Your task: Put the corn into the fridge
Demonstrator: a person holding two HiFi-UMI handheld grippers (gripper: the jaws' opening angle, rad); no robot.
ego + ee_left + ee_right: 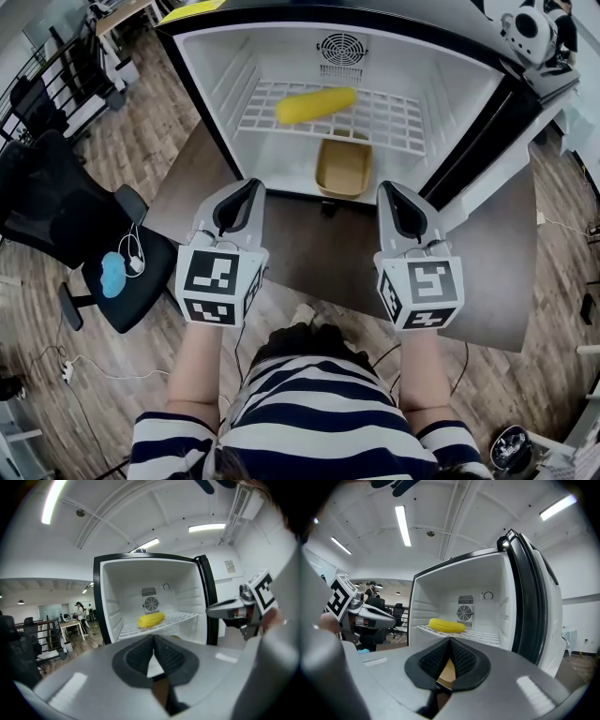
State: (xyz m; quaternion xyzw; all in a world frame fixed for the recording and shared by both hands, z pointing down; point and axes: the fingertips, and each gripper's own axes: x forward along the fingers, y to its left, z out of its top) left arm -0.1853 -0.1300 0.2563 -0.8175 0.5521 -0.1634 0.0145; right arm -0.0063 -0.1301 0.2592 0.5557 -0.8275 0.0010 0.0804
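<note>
Corn [316, 104] on fridge shelf [394, 117], beyond left tongs [250, 185], right tongs [386, 187], both seemingly closed

The right gripper [450, 642] fills the bottom of the frame, its dark ribbed pads closed tip to tip with nothing gripped. Beyond them, at centre, stands the open fridge [506, 603], its door [534, 597] swung out at the right. The corn [446, 626] lies on the white wire shelf [483, 637], left of centre, in front of the fan [465, 613] on the back wall. The left gripper [379, 615] reaches in from the left edge. A strip light [403, 525] crosses the upper left.
</note>
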